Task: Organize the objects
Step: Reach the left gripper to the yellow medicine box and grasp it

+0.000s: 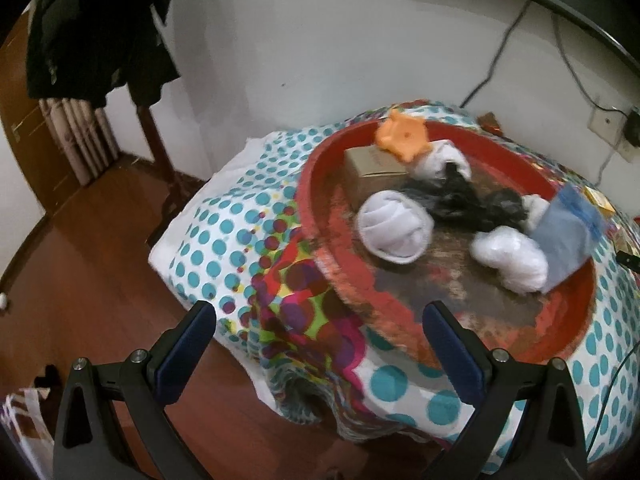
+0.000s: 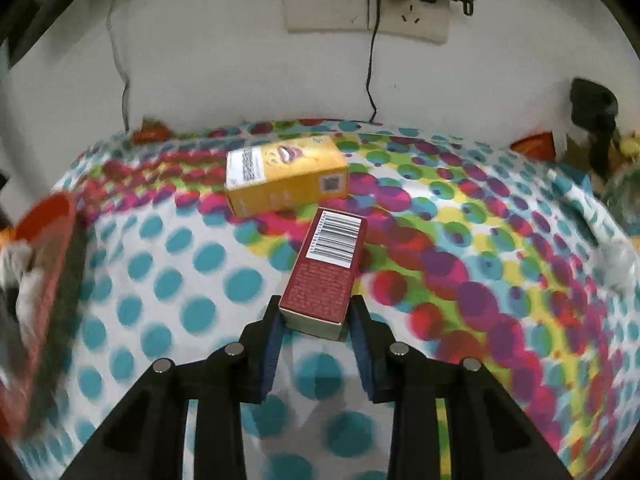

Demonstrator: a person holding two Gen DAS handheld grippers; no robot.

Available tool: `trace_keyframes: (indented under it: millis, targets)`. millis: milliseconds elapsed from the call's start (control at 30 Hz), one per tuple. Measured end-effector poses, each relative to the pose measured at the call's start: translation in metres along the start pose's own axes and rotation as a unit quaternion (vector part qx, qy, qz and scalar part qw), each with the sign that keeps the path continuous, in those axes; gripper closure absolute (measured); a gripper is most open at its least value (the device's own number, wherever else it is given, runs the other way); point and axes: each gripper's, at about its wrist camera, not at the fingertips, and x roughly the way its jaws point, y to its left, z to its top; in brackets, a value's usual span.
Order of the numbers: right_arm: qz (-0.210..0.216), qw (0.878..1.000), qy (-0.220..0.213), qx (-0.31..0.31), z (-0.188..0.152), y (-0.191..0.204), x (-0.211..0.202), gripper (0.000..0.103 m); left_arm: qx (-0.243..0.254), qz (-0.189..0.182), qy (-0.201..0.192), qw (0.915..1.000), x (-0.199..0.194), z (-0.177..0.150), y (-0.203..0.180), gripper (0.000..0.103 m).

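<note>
Between my right gripper's (image 2: pixel 316 316) two fingers sits the near end of the dark red carton (image 2: pixel 326 270). Its long axis runs straight ahead, away from the wrist camera, barcode end farthest out. Both blue pads flank the near end; whether they press the sides or merely stand just beside them I cannot tell, and it is unclear if the carton is lifted or resting on the spotted cloth (image 2: pixel 160 280). Just beyond its far end lies the yellow carton (image 2: pixel 286 176), long axis crosswise, apparently apart from the red one.

Right hand is plainly the nearer one to both cartons. The red basin (image 2: pixel 52 248) lies at the far left edge of the right view, blurred.

My left gripper (image 1: pixel 316 344) hangs wide open and empty above the near rim of the red basin (image 1: pixel 348 292), pointing into it. Inside: brown box (image 1: pixel 372 168), orange toy (image 1: pixel 402 138), white bundles (image 1: pixel 394 230), black bag (image 1: pixel 460 200), blue zip pouch (image 1: pixel 568 240).

Judgement: the coming move is a leftward carry of the red carton to the basin.
</note>
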Motion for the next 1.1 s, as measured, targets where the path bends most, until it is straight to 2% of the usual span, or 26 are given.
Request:
trace_keyframes:
  millis: [133,233,400,633,767,833,933,1033,1100]
  targets:
    - [-0.002,1.000,0.002,-0.029,-0.012,-0.021,-0.010,0.070,0.022,-0.019,-0.008,0.9995,-0.010,0.003,-0.013,0.000]
    - [-0.001,0.999,0.003,-0.036,-0.019,-0.040,-0.016,0.070,0.035,-0.056,-0.009,0.9977,-0.018,0.012,-0.025,0.000]
    - [0.005,0.999,0.006,-0.042,-0.026,-0.061,-0.023,0.070,0.104,-0.117,-0.020,0.9875,-0.034,0.039,-0.071,0.000]
    - [0.008,0.999,0.003,-0.040,-0.033,-0.072,-0.028,0.070,0.214,-0.187,-0.021,0.9585,-0.036,0.080,-0.176,0.000]
    - [0.011,0.999,0.003,-0.037,-0.033,-0.073,-0.028,0.070,0.258,-0.222,0.003,0.9401,-0.018,0.097,-0.237,0.000]
    - [0.011,0.999,0.003,-0.037,-0.033,-0.072,-0.028,0.070,0.276,-0.230,0.017,0.9330,-0.005,0.104,-0.268,0.000]
    - [0.011,0.999,0.003,-0.037,-0.033,-0.073,-0.028,0.070,0.312,-0.244,0.037,0.9176,0.015,0.111,-0.315,0.000]
    - [0.013,0.999,0.003,-0.036,-0.033,-0.073,-0.028,0.070,0.330,-0.260,0.048,0.9063,0.032,0.116,-0.348,0.000]
    - [0.014,0.999,0.003,-0.035,-0.033,-0.072,-0.028,0.070,0.342,-0.277,0.064,0.8959,0.043,0.119,-0.367,0.000]
